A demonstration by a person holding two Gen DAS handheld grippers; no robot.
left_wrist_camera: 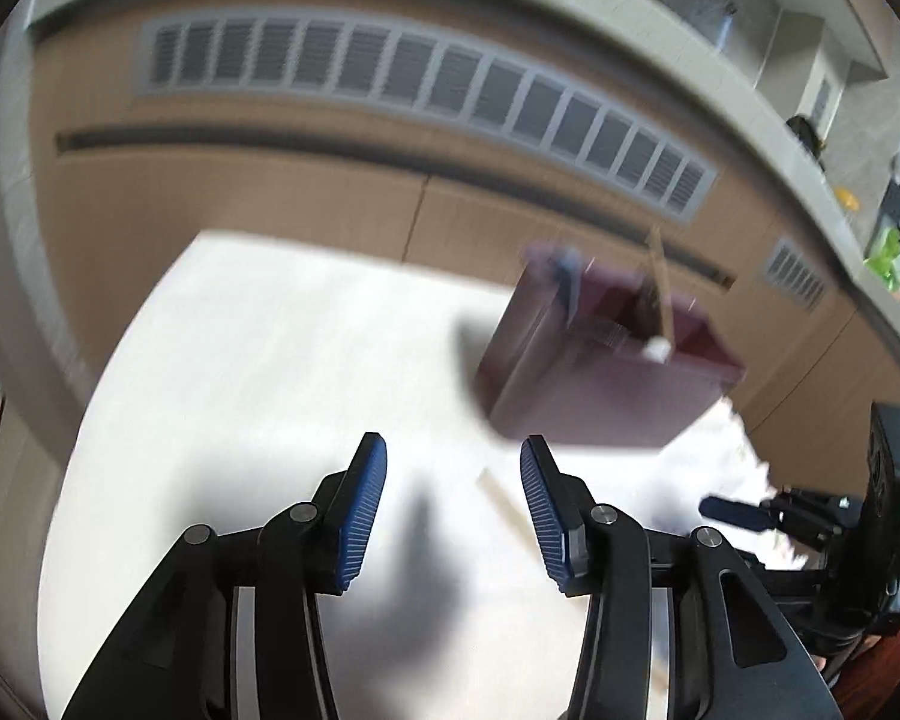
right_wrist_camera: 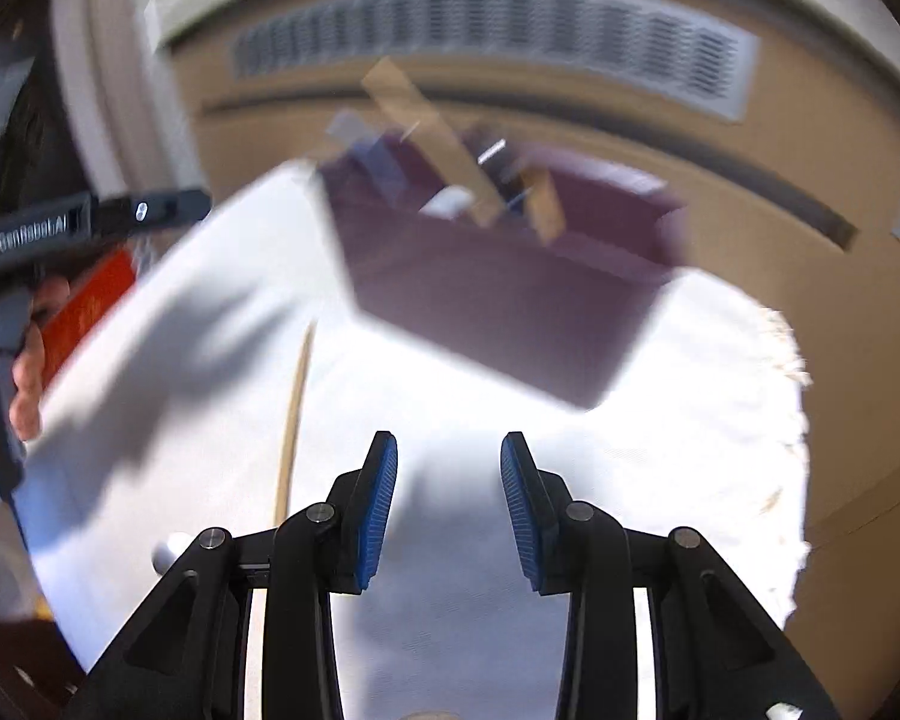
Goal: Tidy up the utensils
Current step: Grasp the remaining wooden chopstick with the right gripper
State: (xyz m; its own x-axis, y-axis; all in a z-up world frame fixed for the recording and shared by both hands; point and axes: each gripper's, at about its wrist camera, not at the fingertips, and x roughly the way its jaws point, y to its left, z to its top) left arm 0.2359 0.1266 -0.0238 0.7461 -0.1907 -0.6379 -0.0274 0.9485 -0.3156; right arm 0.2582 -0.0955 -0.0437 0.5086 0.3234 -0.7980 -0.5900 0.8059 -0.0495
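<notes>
A dark maroon organizer box (left_wrist_camera: 600, 378) stands on the white table, blurred by motion; it also shows in the right wrist view (right_wrist_camera: 498, 276). Wooden and other utensils stick out of it (right_wrist_camera: 450, 138). A thin wooden stick (right_wrist_camera: 291, 414) lies on the table left of my right gripper; it shows in the left wrist view (left_wrist_camera: 504, 504) too. My left gripper (left_wrist_camera: 453, 450) is open and empty above the table. My right gripper (right_wrist_camera: 449, 447) is open and empty, short of the box.
The white table (left_wrist_camera: 258, 372) ends at a wooden cabinet wall with vent grilles (left_wrist_camera: 426, 78). A white cloth (right_wrist_camera: 750, 396) covers the table's right side. The other gripper shows at the far right (left_wrist_camera: 810, 510) and far left (right_wrist_camera: 90, 222). A red object (right_wrist_camera: 84, 306) is at left.
</notes>
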